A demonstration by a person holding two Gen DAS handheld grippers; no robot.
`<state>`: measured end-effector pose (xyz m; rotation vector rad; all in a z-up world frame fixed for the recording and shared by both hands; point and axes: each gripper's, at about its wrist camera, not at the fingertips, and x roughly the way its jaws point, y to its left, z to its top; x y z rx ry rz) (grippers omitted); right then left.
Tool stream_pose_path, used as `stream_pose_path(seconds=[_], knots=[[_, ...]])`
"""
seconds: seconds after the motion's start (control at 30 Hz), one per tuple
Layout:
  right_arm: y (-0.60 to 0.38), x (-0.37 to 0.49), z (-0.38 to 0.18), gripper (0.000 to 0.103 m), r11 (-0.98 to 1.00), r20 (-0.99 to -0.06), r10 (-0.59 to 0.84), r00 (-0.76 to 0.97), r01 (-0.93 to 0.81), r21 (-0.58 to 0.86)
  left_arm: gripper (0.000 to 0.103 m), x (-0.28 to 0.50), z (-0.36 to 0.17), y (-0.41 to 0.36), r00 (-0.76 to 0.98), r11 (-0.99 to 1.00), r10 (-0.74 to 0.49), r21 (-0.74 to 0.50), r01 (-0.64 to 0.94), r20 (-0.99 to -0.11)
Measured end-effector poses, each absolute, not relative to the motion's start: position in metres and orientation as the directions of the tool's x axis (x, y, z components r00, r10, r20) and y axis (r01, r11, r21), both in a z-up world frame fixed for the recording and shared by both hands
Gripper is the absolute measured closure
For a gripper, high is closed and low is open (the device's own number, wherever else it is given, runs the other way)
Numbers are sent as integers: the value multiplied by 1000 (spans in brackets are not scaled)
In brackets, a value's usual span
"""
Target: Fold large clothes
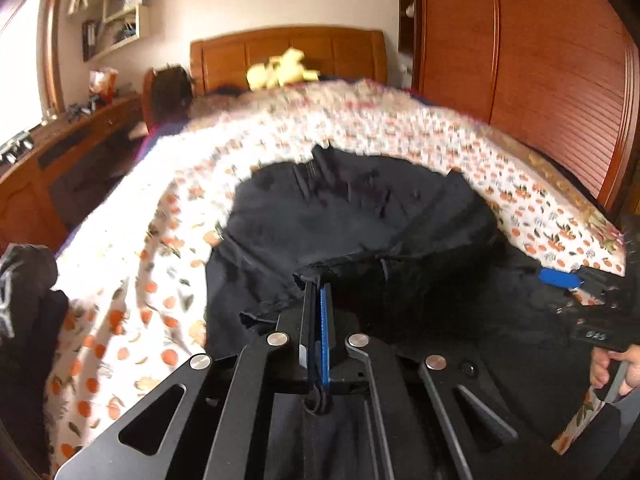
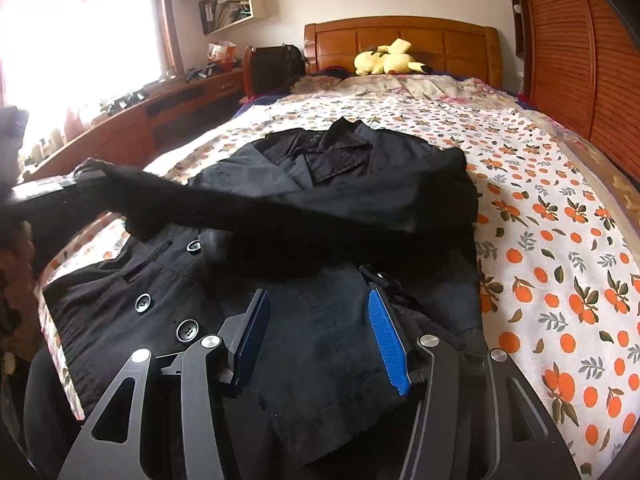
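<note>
A black coat [image 2: 360,184] lies spread on the bed [image 2: 560,240], on a white sheet printed with oranges, its collar toward the wooden headboard [image 2: 400,44] and its buttoned front toward the near edge.

The left tool [image 1: 318,284] is pinched tight on a fold of the coat's fabric, its blue pads pressed together with the cloth bunched at the tips. In the right wrist view a black sleeve [image 2: 240,216] stretches across the coat from the right side toward the far left, where that tool [image 2: 60,186] shows only as a blurred dark shape.

The right tool [image 2: 316,320] stands wide, its two blue pads well apart, with a flap of the coat lying between them; nothing is gripped. In the left wrist view it appears at the right edge [image 1: 560,278], with a hand [image 1: 612,368] on its handle. Small digits show on its body, too blurred to read with confidence.

A yellow plush [image 2: 388,60] rests by the headboard. A wooden counter [image 2: 160,112] runs under the window at left, with shelves [image 2: 236,0] above. No brand or label can be read.
</note>
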<state>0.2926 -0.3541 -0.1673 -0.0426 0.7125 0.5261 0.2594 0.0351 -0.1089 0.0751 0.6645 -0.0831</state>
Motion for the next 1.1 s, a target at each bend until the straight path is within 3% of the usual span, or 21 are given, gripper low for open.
stream_pose_path(seconds=[0.37, 0.67, 1.03, 1.1], knots=[[-336, 299, -166, 53, 865, -634, 452, 628, -483, 137, 101, 216, -145, 25, 756, 986, -69, 70, 149, -651], [-304, 299, -168, 53, 844, -644, 470, 604, -522, 126, 101, 200, -196, 20, 702, 982, -123, 16, 188, -702], [-236, 304, -156, 53, 780, -652, 524, 547, -616, 110, 101, 190, -214, 27, 686, 979, -169, -41, 200, -708], [-223, 304, -161, 59, 761, -672, 528, 519, -640, 105, 101, 185, -213, 27, 686, 978, -176, -47, 203, -706]])
